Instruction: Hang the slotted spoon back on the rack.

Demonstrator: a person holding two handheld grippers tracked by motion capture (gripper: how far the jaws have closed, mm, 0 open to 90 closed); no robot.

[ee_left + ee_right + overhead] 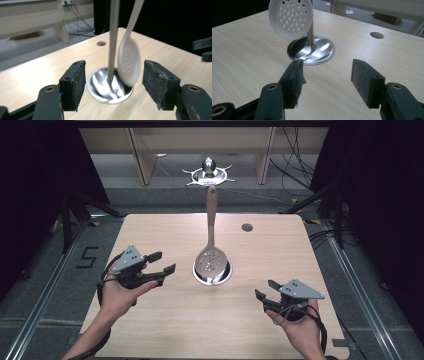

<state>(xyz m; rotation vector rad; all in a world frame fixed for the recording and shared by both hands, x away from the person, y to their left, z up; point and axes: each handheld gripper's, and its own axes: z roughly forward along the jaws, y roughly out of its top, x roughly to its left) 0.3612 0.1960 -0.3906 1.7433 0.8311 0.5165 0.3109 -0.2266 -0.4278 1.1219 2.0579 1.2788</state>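
Hands come in from the bottom of the high view, one gripper each, over a light wood table [165,320]. Left gripper [162,262] sits left of centre, jaws apart, nothing between them, aimed right toward the middle. Centre of table: a round shiny metal base [213,272] with a thin metal rod [113,40] rising from it. A pale slotted spoon [211,252] hangs upright beside the rod, perforated bowl down just over the base, handle up; likely hooked on the stand's top, but the attachment is too small to tell. Small round hole [247,227] in the tabletop, up and right. Right gripper [266,290] sits right of centre, jaws apart, empty, pointing left at the base.
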